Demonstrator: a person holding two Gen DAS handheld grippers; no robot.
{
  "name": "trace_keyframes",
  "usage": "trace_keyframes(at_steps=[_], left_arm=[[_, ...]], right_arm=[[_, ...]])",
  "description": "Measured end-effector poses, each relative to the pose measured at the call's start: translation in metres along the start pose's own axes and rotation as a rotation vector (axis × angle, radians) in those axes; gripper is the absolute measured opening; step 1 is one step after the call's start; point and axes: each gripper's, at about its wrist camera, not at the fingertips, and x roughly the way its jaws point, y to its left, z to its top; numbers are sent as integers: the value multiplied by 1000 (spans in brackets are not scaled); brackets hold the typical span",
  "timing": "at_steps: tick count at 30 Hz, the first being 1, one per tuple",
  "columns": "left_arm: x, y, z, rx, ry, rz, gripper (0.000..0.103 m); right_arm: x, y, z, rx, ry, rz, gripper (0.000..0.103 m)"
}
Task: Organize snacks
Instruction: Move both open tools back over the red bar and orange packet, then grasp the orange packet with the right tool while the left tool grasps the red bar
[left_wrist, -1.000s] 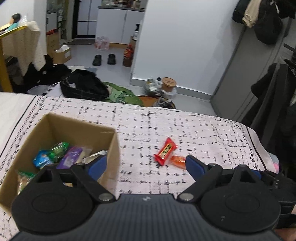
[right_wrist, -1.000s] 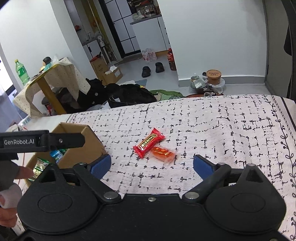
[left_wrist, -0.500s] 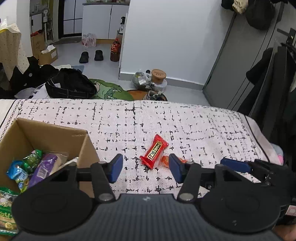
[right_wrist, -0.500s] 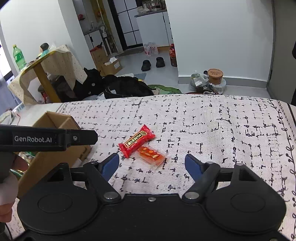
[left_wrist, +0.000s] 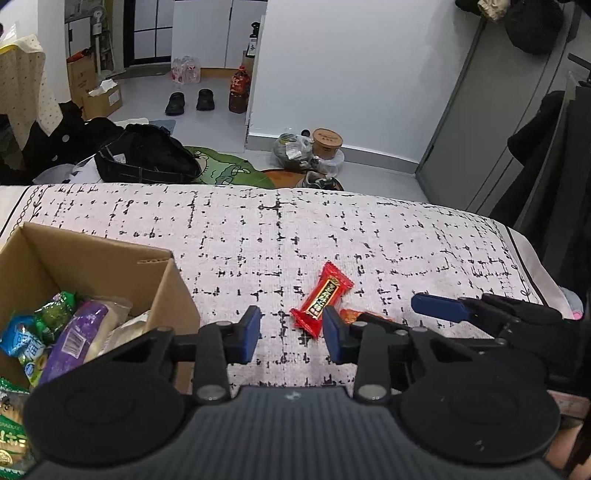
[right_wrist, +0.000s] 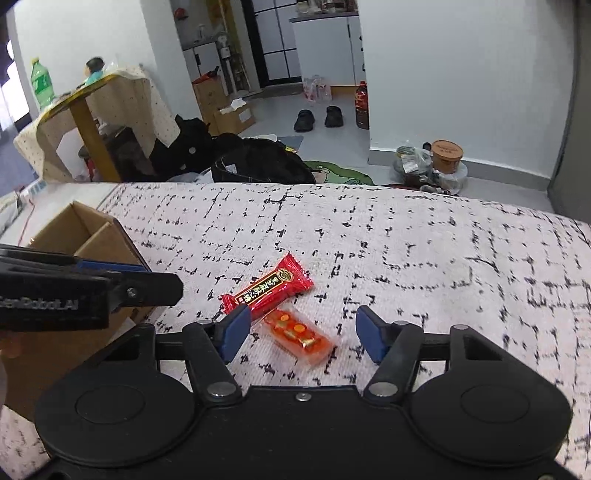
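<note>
- The red bar (right_wrist: 267, 291) lies on the patterned cloth (right_wrist: 406, 236), touching the orange pack (right_wrist: 299, 334) just beside it.
- The right gripper (right_wrist: 299, 334) has just been closing; its jaws stand half wide around the orange pack, with the pads not pressing it.
- The left gripper (left_wrist: 291, 334) has just been closing to a narrow gap, empty, with the red bar just ahead.
- The box (left_wrist: 162, 280) at left holds several snacks (left_wrist: 70, 339).

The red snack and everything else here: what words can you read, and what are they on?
"GenRobot.AI": side of the left hand-held gripper, blurred but legible.
Red snack wrapper: gold characters, too small to read.
Orange packet: no readable text.
Snack packs in the cardboard box: print too blurred.
</note>
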Motion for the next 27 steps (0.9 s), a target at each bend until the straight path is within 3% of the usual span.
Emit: trace_keyframes(at_steps=[3,6,8,27], left_arm=[[4,4,-1,-15,14,9,36],[6,5,-1,-22,19,15,36],[7,5,-1,-26,20,18,36],[41,-20,-2,51,45,12,36]], right_arm=[[8,2,0,-17,15,7,53],[12,4,-2,-24,41,14,28],[7,4,-4,-9,39,15,21],[-34,-37,-31,152,28,-77,17]])
